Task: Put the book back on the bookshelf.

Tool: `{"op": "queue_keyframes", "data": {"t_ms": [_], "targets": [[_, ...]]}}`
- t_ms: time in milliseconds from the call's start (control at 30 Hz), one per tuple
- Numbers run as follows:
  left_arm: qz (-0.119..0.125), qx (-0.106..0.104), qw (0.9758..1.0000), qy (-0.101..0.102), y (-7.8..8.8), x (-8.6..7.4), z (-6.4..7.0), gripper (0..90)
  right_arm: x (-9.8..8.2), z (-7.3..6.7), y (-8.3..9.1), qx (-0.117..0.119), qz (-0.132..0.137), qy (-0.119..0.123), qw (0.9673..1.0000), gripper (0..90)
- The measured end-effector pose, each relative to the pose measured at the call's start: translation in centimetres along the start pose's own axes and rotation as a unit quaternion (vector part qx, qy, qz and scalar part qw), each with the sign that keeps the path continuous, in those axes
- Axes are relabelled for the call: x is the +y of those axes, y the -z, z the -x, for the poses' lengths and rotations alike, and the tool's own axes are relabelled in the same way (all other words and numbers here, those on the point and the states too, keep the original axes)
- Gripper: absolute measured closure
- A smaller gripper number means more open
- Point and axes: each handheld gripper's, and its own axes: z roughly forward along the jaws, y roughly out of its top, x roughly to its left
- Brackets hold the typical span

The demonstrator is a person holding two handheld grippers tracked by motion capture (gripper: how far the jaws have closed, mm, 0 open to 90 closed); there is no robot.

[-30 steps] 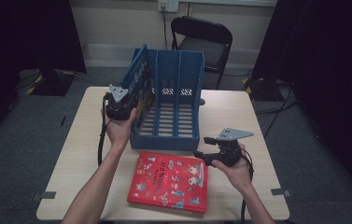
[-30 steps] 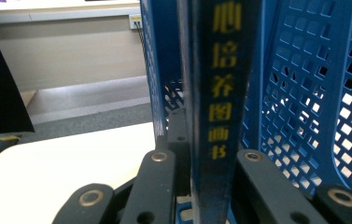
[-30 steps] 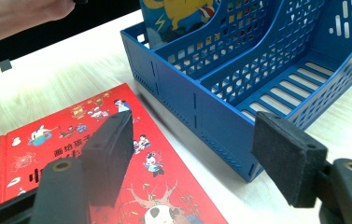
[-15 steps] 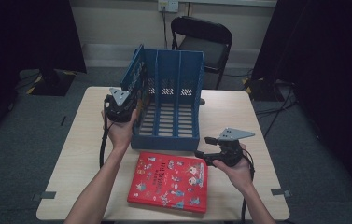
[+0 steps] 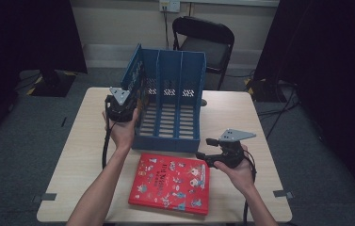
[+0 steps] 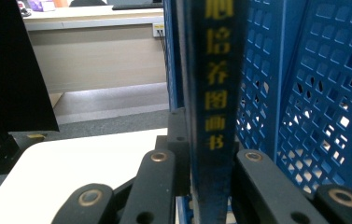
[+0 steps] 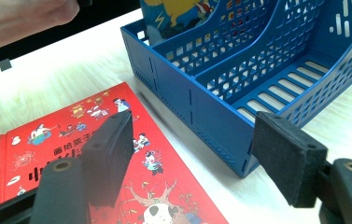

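Note:
A blue three-slot file rack (image 5: 168,136) stands on the table, its open side toward me. My left gripper (image 5: 118,106) is at the rack's left slot, shut on the spine of a dark blue book (image 6: 215,93) with yellow characters, which stands upright there. The left gripper (image 6: 205,158) clamps the spine between its jaws, with the rack's lattice wall (image 6: 304,93) beside it. A red picture book (image 5: 173,183) lies flat in front of the rack. My right gripper (image 5: 203,148) hovers open at that book's upper right corner. The right gripper (image 7: 192,158) holds nothing; the red book (image 7: 33,140) lies below its left jaw.
The light wooden table (image 5: 85,141) has bare room to the left and right of the rack. A black folding chair (image 5: 203,40) stands behind the table's far edge. The rack's middle and right slots (image 7: 276,79) hold nothing. Cables trail from both grippers.

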Motion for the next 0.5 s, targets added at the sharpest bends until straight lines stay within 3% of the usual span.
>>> {"op": "queue_keyframes", "data": {"t_ms": [167, 333, 467, 500], "targets": [[-0.003, -0.005, 0.9999, 0.013, 0.0, 0.0, -0.5, 82.2, 0.0, 0.0, 0.1, 0.0, 0.0, -0.002, 1.0, 29.2], [-0.006, -0.018, 0.9998, 0.012, 0.1, 0.0, -0.9, 80.3, 0.0, 0.0, 0.0, 0.001, 0.0, 0.001, 1.0, 29.2], [-0.005, -0.024, 0.9996, 0.012, 0.4, 0.0, -1.1, 72.6, 0.0, 0.0, 0.0, 0.0, -0.001, 0.0, 1.0, 29.2], [-0.008, -0.039, 0.999, 0.022, 0.5, 0.0, -1.3, 72.6, 0.0, 0.0, 0.0, 0.0, -0.001, 0.0, 1.0, 29.2]]}}
